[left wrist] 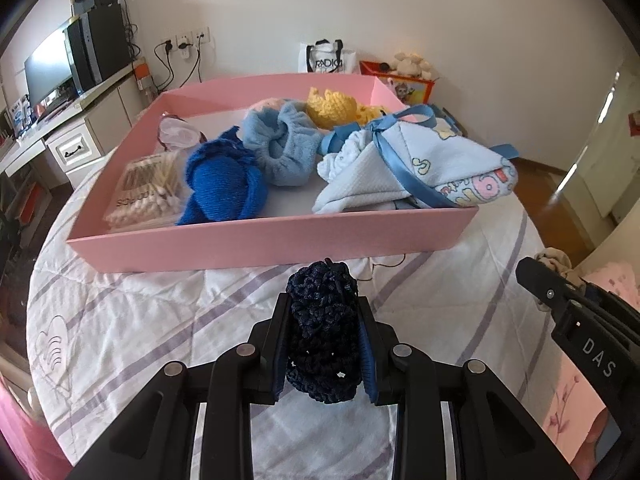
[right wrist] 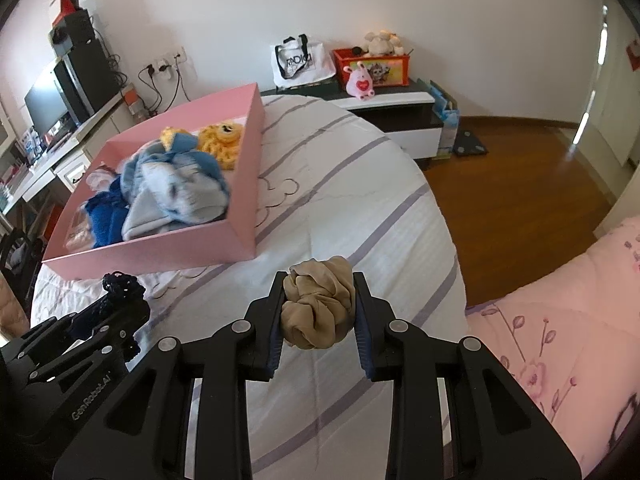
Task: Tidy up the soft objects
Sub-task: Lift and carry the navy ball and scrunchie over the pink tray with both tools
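Observation:
My left gripper is shut on a dark navy crocheted piece, held just above the bed a little short of the pink box. My right gripper is shut on a beige scrunchie, to the right of the box and off the quilt. In the right wrist view the left gripper shows at lower left with the navy piece. The pink box holds a blue knit item, a light-blue fleece band, a yellow crochet toy, a baby bib with blue ribbon and cotton swabs.
The box sits on a white quilt with purple stripes. A pink floral blanket lies at the right. A desk with a monitor stands left, a low cabinet with a tote bag and toy box at the far wall. Wooden floor lies to the right.

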Motion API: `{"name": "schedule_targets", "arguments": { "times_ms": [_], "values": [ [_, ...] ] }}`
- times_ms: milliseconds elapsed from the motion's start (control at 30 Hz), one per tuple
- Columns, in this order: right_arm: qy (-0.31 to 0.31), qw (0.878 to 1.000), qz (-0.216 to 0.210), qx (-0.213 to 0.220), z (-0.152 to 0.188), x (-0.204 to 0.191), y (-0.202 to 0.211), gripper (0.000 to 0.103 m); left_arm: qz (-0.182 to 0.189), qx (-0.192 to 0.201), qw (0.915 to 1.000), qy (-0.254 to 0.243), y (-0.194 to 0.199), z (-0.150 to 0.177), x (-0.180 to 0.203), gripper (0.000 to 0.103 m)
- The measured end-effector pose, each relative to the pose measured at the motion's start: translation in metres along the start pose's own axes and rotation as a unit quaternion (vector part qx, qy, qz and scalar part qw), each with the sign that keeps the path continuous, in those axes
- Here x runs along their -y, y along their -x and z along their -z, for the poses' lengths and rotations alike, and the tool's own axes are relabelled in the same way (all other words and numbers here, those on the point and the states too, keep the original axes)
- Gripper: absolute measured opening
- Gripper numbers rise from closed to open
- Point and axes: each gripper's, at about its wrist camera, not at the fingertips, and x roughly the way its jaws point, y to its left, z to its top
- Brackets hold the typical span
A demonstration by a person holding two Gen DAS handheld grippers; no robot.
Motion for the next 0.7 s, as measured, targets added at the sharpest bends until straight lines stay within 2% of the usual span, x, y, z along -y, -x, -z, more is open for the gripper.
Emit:
{"name": "schedule_targets", "arguments": {
  "times_ms": [267,700],
  "values": [
    [0.020,0.999,-0.009,0.026,0.015,-0.027,0.035,0.029,0.000,0.023,0.9997,0.004,0.035,0.016,-0.013,0.027],
    [0.058,0.994,-0.050,0.083,0.023,-0.068,0.090,0.030,-0.031,0.091,0.9950,0.027,0.118,0.041,-0.044,0.027]
  ]
}}
